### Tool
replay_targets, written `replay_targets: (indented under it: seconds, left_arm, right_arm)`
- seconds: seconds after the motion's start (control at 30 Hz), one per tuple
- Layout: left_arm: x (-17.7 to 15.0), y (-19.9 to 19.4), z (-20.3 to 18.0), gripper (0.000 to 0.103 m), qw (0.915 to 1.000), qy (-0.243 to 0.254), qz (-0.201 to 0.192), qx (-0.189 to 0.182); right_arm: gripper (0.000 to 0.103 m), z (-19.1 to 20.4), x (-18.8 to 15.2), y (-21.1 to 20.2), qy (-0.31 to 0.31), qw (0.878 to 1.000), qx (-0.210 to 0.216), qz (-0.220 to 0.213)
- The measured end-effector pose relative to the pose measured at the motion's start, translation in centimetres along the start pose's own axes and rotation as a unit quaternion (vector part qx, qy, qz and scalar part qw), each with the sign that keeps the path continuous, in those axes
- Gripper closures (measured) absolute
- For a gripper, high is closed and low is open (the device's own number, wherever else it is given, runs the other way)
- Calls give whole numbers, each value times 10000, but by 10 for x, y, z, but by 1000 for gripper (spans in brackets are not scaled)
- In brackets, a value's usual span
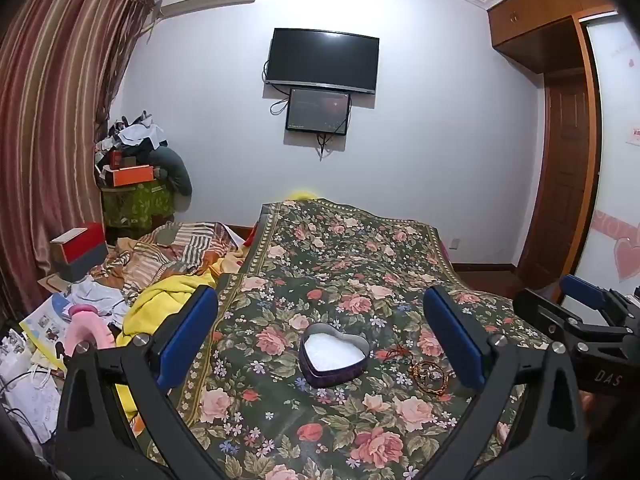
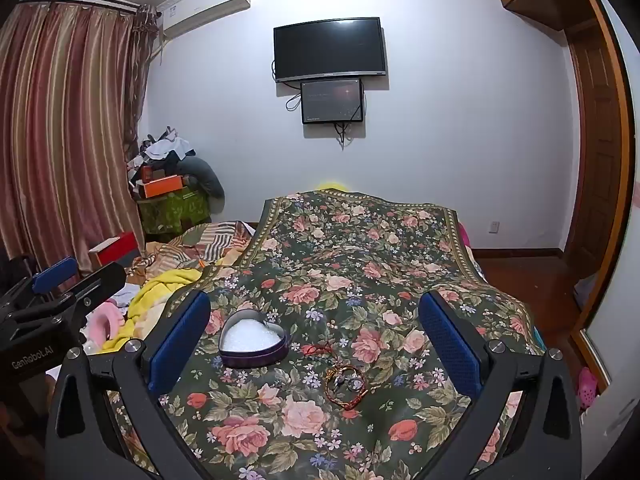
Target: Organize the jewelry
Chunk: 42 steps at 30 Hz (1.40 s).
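A heart-shaped tin (image 1: 334, 356) (image 2: 254, 340) with a white lining sits open on the floral cloth (image 1: 320, 264) (image 2: 360, 240). To its right lie a thin red cord (image 1: 396, 354) (image 2: 320, 349) and a coiled brown-and-gold bracelet (image 1: 430, 376) (image 2: 346, 386) with a small ring inside the coil. My left gripper (image 1: 320, 332) hovers above the cloth, open wide, with the tin between and beyond its blue pads. My right gripper (image 2: 316, 332) is also open wide, empty, with the bracelet ahead between its fingers. Each gripper shows at the edge of the other's view.
The floral cloth covers a raised surface with drops at its far and right edges. Left of it lie a yellow blanket (image 1: 160, 300), striped bedding (image 1: 176, 248), papers and a red box (image 1: 78, 240). A wooden door (image 1: 560, 184) and floor lie to the right.
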<state>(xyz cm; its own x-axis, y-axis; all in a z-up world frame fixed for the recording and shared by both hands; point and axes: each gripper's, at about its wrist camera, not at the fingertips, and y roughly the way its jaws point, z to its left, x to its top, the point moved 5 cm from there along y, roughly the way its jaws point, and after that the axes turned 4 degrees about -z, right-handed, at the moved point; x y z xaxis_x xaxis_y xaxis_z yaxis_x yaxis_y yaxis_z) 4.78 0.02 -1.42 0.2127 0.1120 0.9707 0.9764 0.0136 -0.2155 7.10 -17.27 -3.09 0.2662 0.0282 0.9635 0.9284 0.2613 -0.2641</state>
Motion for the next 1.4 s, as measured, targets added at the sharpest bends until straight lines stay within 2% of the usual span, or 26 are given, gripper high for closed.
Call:
replay_targets:
  seconds: [1.4]
  left_arm:
    - [-1, 0, -1, 0, 10000, -1, -34, -29]
  right_arm:
    - [0, 0, -1, 0, 34, 10000, 16, 11]
